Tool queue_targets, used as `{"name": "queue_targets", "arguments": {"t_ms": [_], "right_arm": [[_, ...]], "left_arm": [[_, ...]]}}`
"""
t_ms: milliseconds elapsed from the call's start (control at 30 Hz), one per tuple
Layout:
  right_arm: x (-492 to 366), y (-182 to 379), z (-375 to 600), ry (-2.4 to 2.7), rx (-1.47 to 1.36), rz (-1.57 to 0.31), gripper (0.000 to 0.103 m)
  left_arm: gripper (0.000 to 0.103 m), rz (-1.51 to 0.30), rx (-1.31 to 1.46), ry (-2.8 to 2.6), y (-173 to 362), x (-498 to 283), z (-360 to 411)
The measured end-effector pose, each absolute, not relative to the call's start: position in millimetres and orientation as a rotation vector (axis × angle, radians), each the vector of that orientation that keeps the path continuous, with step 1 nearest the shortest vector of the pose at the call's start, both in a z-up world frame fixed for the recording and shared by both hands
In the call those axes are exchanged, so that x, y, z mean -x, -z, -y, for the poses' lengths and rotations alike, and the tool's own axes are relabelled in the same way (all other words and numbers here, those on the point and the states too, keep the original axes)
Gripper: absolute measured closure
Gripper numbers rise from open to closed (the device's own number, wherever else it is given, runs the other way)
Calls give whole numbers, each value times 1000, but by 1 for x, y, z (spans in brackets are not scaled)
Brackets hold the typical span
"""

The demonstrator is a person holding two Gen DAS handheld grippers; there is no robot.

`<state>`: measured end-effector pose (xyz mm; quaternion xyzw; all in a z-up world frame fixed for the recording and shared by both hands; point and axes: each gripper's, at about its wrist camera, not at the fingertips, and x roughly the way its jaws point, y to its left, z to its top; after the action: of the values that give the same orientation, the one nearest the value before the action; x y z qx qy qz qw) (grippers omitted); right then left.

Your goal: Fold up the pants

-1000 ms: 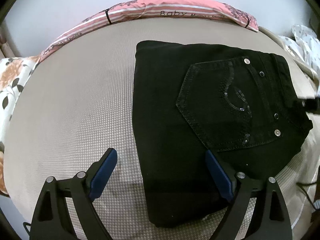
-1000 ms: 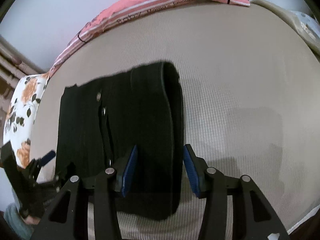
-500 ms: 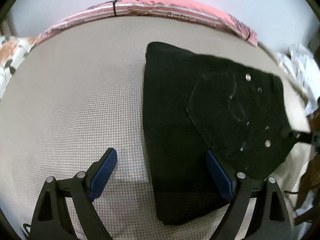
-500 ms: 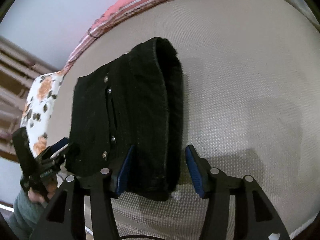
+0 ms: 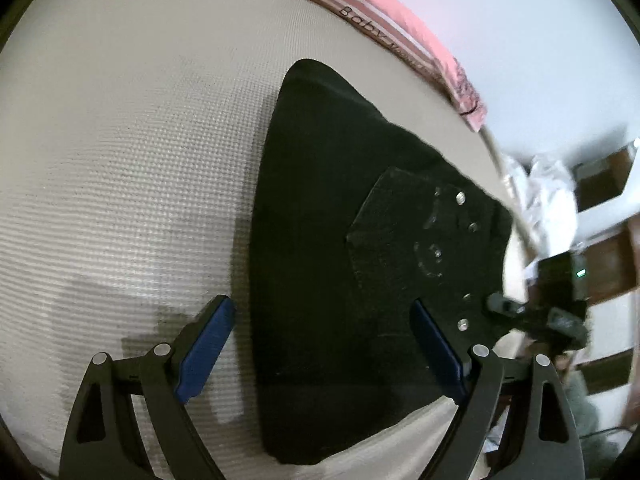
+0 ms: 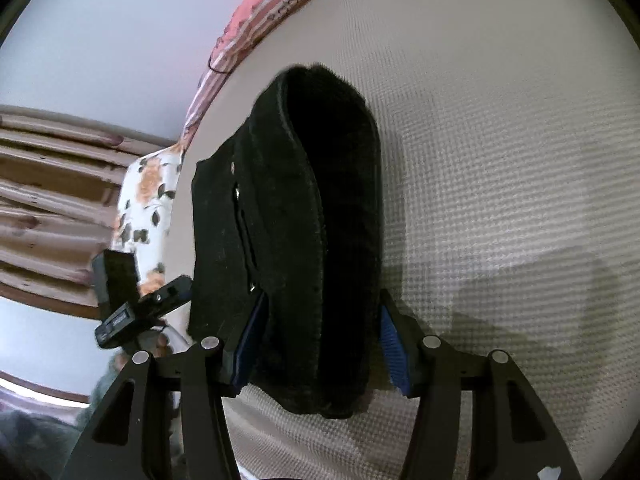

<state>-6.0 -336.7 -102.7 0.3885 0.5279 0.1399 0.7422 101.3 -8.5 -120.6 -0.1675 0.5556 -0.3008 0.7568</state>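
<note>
The black pants (image 5: 340,240) lie folded into a compact stack on the beige bed cover (image 5: 120,160), back pocket with studs facing up. My left gripper (image 5: 320,352) is open, its jaws straddling the near edge of the stack. In the right wrist view the pants (image 6: 304,220) show their thick folded edge. My right gripper (image 6: 320,344) is open with its blue pads on either side of that folded edge, not pressing it. The right gripper also shows in the left wrist view (image 5: 532,312) at the waistband corner.
A pink striped pillow (image 5: 400,20) lies along the far edge of the bed. A floral cloth (image 6: 144,200) and wooden slats (image 6: 52,208) are off the bed's side. White bedding (image 5: 548,196) is heaped beyond the right edge.
Both grippers have swung and tilted around the folded pants; both views have rotated and come closer. The pants stay in place. Both jaws stay open.
</note>
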Motion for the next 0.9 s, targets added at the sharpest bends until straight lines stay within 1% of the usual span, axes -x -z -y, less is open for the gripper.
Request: {"name": "queue_targets", "arguments": {"t_ms": [133,233,400,600,667,733,800,900], "right_arm": [[3,106,341,-347,-883,-1157,53],[-1,109,344,-363,-883,-1158,59],[-13,109,344,-393,-870,-1157,59],[-34,118,343,-436,-920,-1137,60],[-36,120,342,-439,-924,-1131,60],[-35,122,342,-432,-930,-1128,63],[-34,124,343,-426,-936,-1128,63],[-35,125,342,-417,-932,-1127,64]], "left_arm": [[15,-1227,411,714,123,-111,9],[15,-1226,427,736,123,-119,12],[15,-1206,389,744,122,-127,25],[15,-1173,336,735,121,-125,31],[22,-1155,325,707,121,-123,34],[42,-1131,264,664,120,-119,35],[49,-1115,207,633,120,-115,36],[50,-1119,197,607,120,-115,37]]}}
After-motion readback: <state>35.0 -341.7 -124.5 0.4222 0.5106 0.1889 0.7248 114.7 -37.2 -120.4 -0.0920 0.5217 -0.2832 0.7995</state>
